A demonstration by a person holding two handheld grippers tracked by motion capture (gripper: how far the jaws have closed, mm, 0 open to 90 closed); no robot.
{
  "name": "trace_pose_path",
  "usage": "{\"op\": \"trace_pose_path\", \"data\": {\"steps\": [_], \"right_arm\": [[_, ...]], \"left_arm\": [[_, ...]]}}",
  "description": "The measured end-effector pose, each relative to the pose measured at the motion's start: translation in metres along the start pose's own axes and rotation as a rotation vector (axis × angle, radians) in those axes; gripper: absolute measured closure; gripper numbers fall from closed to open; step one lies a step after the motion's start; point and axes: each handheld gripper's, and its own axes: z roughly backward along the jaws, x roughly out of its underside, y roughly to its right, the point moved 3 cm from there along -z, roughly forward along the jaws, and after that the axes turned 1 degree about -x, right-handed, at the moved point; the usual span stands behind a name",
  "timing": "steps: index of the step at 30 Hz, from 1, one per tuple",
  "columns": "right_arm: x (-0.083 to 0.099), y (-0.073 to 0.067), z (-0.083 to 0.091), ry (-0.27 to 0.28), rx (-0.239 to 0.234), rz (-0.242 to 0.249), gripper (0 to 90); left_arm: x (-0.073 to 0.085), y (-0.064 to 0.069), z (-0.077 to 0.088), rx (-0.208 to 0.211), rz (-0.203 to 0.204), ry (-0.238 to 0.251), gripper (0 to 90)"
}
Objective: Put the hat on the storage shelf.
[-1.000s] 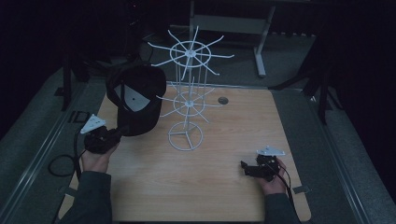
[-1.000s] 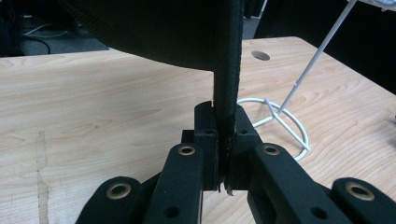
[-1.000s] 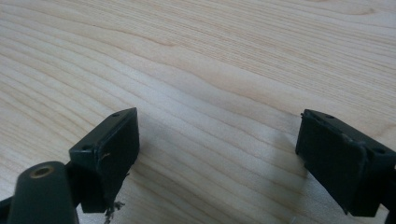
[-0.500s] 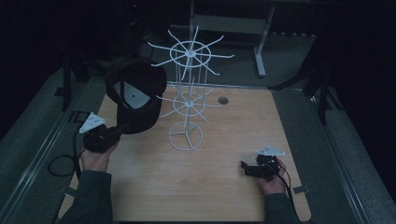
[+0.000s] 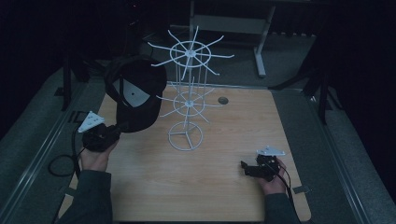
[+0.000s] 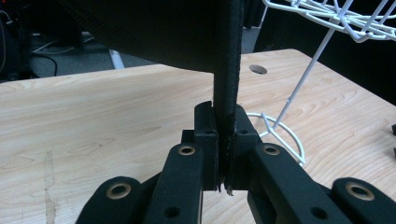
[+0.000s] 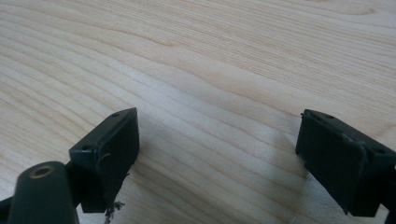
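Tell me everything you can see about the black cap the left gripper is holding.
The black cap looks like dark woven fabric, with a white label showing inside its crown. It is lifted clear of the wooden table, opening turned toward the camera, just left of the white wire rack. The left gripper is shut on its stiff edge, probably the brim, which stands upright between the jaws. Whether it touches the rack is unclear.

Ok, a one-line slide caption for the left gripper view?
Left gripper clamped on a black cap's brim, held above the wooden table beside a white wire rack.
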Motion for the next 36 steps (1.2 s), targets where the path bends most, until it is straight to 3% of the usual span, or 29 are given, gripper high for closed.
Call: {"op": "trace_pose_path", "data": {"steps": [36], "right_arm": [[0.0, 0.0, 0.0, 0.0, 0.0, 0.0, 13.2]], "left_arm": [[-0.015, 0.006, 0.012, -0.027, -0.023, 0.052, 86.2]]}}
